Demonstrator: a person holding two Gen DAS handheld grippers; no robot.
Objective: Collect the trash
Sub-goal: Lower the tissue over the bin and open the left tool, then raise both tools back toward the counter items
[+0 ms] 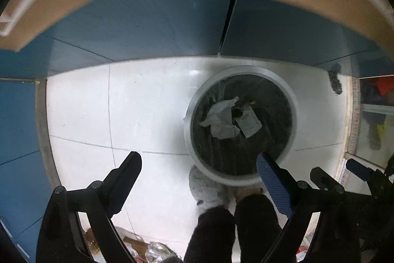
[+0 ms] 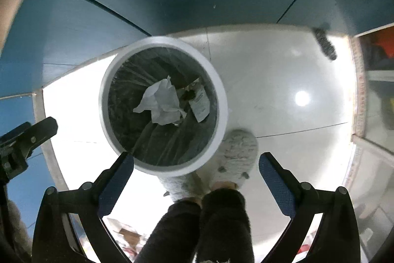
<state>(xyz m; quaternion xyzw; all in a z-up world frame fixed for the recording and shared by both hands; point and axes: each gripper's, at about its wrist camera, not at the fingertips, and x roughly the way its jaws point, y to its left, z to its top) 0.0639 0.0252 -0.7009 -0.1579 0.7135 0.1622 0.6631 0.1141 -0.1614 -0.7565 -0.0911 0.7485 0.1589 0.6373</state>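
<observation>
A round white trash bin (image 1: 197,162) with a dark liner stands on the white tiled floor; it also shows in the right wrist view (image 2: 222,100). Inside lie a crumpled white tissue (image 1: 221,118) (image 2: 160,100) and a small printed packet (image 1: 247,123) (image 2: 201,104). My left gripper (image 1: 199,164) is open and empty, held above the bin's near rim. My right gripper (image 2: 195,162) is open and empty, also above the bin's near edge. The right gripper's fingers (image 1: 325,176) show at the right of the left wrist view; the left gripper (image 2: 27,137) shows at the left of the right wrist view.
The person's legs and fuzzy grey slippers (image 2: 236,152) stand right beside the bin. Blue cabinet fronts (image 1: 147,24) run behind it. A dark object (image 1: 335,81) lies on the floor far right by a shelf. Litter (image 1: 138,248) lies on the floor near the bottom left.
</observation>
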